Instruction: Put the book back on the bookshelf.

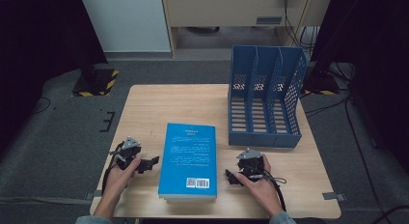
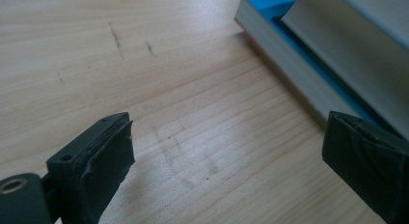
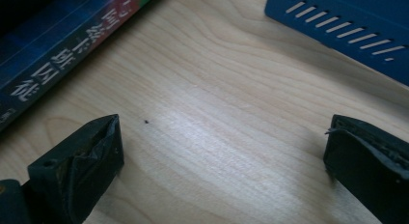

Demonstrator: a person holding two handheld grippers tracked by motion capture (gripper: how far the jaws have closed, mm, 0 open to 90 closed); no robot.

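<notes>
Resting on table (image 1: 159,103) | left gripper (image 1: 150,162) – jaws wide apart, nothing between, just left of blue book (image 1: 189,159) | right gripper (image 1: 230,177) – jaws wide apart, empty, beside book's right edge | file rack (image 1: 264,96) behind.

- Pale wooden worktop (image 1: 159,103) on grey carpet floor (image 1: 58,132).
- White panel (image 1: 125,19) and beige furniture, possibly a desk (image 1: 231,9), behind.
- Yellow-black striped base (image 1: 96,83) at left.
- Cables (image 1: 347,103) trail right; dim light.

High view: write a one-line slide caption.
Stack of blue paperback books lies flat between open left gripper and right gripper, before a blue plastic three-slot file rack.
</notes>
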